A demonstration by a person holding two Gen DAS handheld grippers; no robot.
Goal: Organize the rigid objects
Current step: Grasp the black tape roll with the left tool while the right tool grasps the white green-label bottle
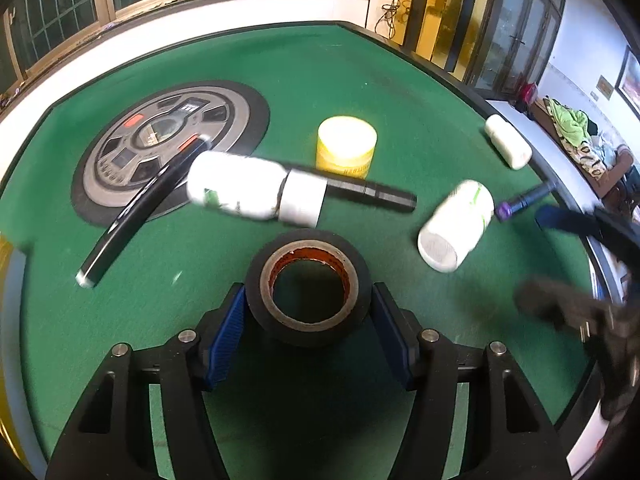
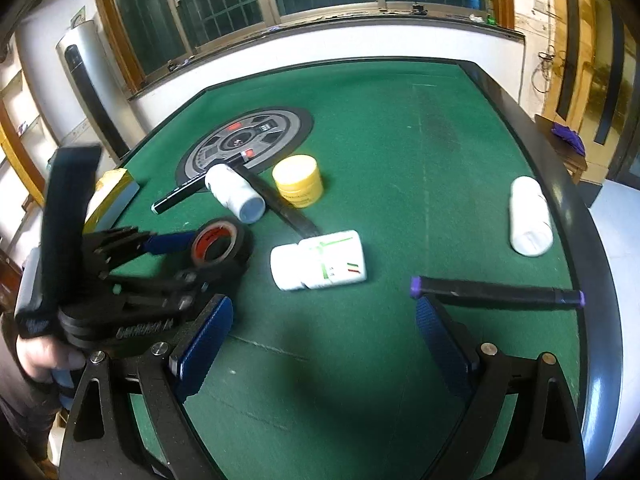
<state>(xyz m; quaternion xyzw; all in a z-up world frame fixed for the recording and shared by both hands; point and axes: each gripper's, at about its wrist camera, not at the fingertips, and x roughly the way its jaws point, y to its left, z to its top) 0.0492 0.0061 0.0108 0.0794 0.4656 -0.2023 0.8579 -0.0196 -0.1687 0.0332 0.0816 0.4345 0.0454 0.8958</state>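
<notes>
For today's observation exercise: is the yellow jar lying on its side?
No, the yellow jar stands upright on the green table, its lid facing up.

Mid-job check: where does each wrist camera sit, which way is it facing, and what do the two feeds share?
Left wrist: rides the left tongs, angled down at the black tape roll between its pads; right tongs at the right edge.
Right wrist: rides the open right tongs, angled down over green table; left tongs and a hand at left.
Shared: tape roll, yellow jar, white bottles, dial.

Black tool (image 1: 308,304), ribbed blue pads (image 1: 224,340)
</notes>
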